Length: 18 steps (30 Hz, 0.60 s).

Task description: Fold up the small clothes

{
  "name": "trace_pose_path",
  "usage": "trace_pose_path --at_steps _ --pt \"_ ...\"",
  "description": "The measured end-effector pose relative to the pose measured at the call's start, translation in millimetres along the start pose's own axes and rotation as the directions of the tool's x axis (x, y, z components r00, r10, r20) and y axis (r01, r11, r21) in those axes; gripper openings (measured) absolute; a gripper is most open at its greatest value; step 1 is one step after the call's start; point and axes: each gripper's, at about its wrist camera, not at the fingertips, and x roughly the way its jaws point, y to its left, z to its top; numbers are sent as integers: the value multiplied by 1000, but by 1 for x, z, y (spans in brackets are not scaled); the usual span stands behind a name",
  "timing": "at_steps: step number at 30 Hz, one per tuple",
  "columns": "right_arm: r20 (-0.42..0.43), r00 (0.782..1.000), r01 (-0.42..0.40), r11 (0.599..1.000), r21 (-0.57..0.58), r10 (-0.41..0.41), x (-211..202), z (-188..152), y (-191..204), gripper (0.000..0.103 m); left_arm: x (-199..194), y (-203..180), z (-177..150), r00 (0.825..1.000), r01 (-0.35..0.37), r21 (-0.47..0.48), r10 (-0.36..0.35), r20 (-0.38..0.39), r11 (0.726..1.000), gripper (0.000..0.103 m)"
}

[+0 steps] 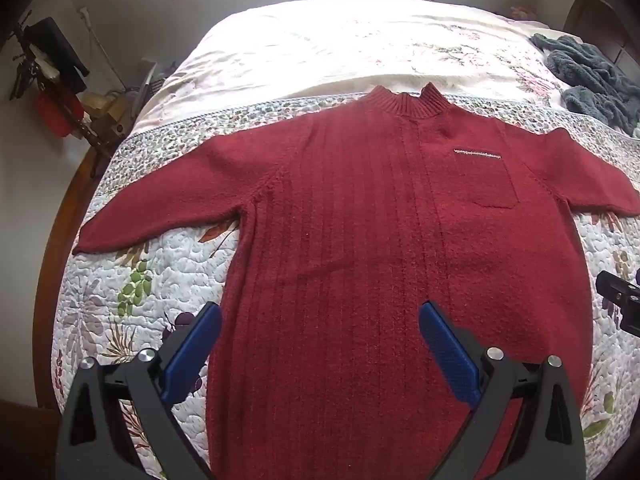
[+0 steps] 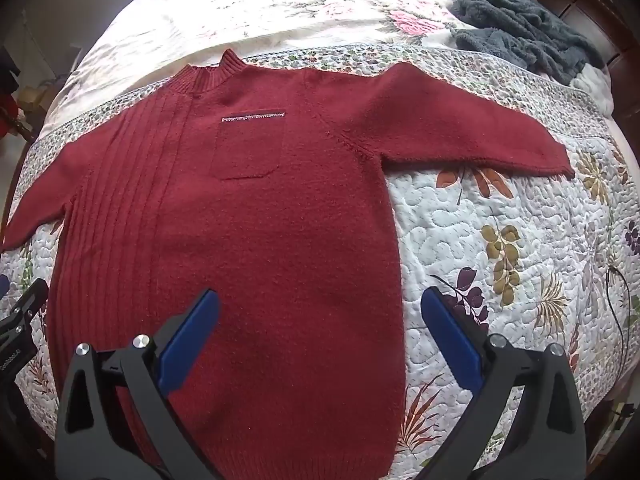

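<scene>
A dark red knit sweater (image 1: 360,216) (image 2: 248,216) lies flat and face up on the quilted bed, collar away from me and both sleeves spread out sideways. It has a chest pocket (image 1: 476,176) (image 2: 248,144) with a pale trim line. My left gripper (image 1: 320,312) hovers open over the lower left part of the body, holding nothing. Over the lower right part and its side edge, my right gripper (image 2: 320,300) is open too, one finger above the sweater and the other above the quilt.
A floral quilt (image 2: 500,248) covers the near half of the bed, with a pale flowered sheet (image 1: 320,40) beyond it. A grey fluffy garment (image 2: 520,24) (image 1: 592,76) is heaped at the far right. Left of the bed stand a rack and boxes (image 1: 52,80).
</scene>
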Motion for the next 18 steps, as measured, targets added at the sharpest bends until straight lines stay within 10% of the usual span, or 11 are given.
trace_pose_path --at_steps 18 --pt "-1 1000 -3 1000 -7 3 5 1 3 100 2 5 1 1000 -9 -8 9 3 1000 99"
